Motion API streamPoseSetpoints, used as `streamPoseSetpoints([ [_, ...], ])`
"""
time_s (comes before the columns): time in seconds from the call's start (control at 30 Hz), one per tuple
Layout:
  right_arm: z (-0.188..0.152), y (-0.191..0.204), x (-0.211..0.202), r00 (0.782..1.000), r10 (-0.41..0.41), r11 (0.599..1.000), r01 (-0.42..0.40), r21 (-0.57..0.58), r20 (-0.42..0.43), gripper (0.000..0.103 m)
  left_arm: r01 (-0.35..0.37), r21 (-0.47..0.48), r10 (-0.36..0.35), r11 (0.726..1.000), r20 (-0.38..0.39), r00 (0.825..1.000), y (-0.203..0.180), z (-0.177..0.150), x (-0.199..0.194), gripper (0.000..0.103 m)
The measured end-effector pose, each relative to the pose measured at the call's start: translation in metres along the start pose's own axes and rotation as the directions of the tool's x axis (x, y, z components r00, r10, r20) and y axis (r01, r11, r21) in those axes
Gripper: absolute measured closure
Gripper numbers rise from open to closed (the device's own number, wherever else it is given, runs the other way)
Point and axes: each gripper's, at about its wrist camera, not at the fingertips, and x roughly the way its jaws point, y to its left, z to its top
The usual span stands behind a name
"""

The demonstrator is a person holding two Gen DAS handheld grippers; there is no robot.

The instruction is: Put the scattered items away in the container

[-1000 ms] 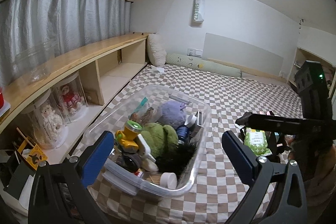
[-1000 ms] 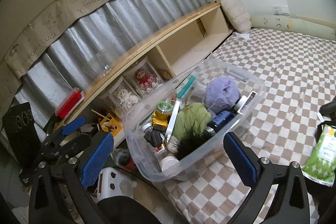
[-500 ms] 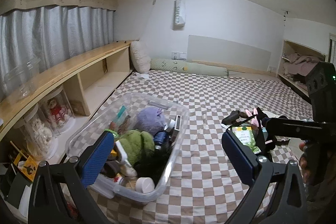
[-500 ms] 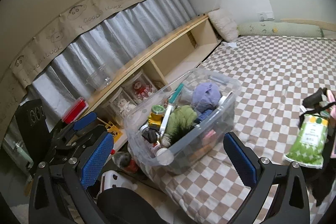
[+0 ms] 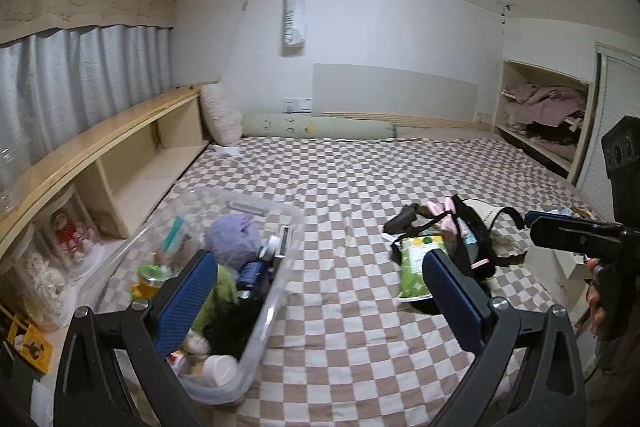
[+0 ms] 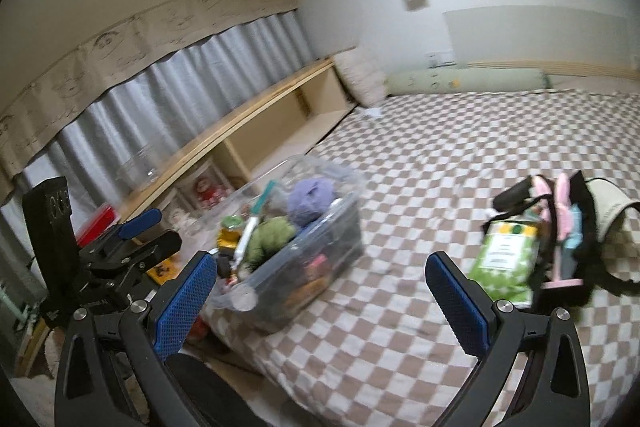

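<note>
A clear plastic bin (image 5: 276, 291) (image 6: 320, 239) sits on the checked bed near its left edge, filled with a purple plush (image 5: 234, 239) (image 6: 310, 197), a green plush (image 6: 272, 233), a yellow toy and small bottles. To its right on the bed lie a green snack bag (image 5: 418, 261) (image 6: 502, 253), a black strapped bag (image 5: 476, 239) (image 6: 576, 227) and pink items. My left gripper (image 5: 320, 283) is open above the bed with nothing between its fingers. Open and empty as well, my right gripper (image 6: 320, 291) is also seen from the side (image 5: 576, 231) at the right.
A wooden shelf (image 5: 104, 143) runs along the left wall under grey curtains, with doll jars (image 5: 68, 231) below it. A white pillow (image 5: 220, 115) and green bolster (image 5: 320, 127) lie at the head of the bed. An alcove with clothes (image 5: 544, 107) is at the right.
Both grippers have pulled back and swung right. The bin has slid to the left in both views, and the snack bag and black bag have come into fuller view.
</note>
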Motion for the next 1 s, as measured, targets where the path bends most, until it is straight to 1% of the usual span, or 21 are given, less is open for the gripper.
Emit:
streamPoseSetpoints([
  [0.1, -0.003, -0.014, -0.011, 0.999, -0.036, 0.999, 0.036, 0.024, 0.018, 0.000, 0.045, 0.003, -0.045, 0.999, 0.008, 0.999, -0.010, 0.005, 0.007, 0.000],
  [0.17, -0.004, -0.022, -0.017, 0.996, -0.079, 0.996, 0.078, 0.033, 0.030, 0.000, 0.065, 0.010, -0.066, 0.998, 0.010, 0.998, -0.017, 0.007, 0.012, 0.000],
  [0.27, -0.008, -0.031, -0.021, 0.990, -0.132, 0.991, 0.130, 0.033, 0.045, 0.000, 0.086, 0.016, -0.087, 0.996, 0.008, 0.996, -0.025, 0.009, 0.020, 0.000],
  [0.4, -0.015, -0.045, -0.022, 0.982, -0.179, 0.983, 0.176, 0.057, 0.053, 0.000, 0.105, 0.021, -0.105, 0.994, -0.001, 0.994, -0.031, 0.009, 0.030, 0.000],
  [0.53, -0.021, -0.056, -0.024, 0.973, -0.221, 0.973, 0.215, 0.080, 0.072, 0.000, 0.106, 0.022, -0.106, 0.994, -0.004, 0.994, -0.033, 0.005, 0.039, 0.000],
  [0.7, -0.029, -0.064, -0.026, 0.955, -0.280, 0.958, 0.271, 0.095, 0.102, 0.000, 0.103, 0.018, -0.103, 0.995, -0.009, 0.995, -0.030, 0.000, 0.047, 0.000],
  [0.87, -0.035, -0.067, -0.025, 0.939, -0.325, 0.945, 0.317, 0.082, 0.112, 0.000, 0.087, 0.034, -0.087, 0.996, -0.017, 0.996, -0.029, -0.005, 0.058, 0.000],
  [1.0, -0.039, -0.066, -0.025, 0.922, -0.358, 0.934, 0.353, 0.062, 0.145, 0.000, 0.084, 0.040, -0.083, 0.996, -0.025, 0.996, -0.029, -0.010, 0.065, 0.000],
])
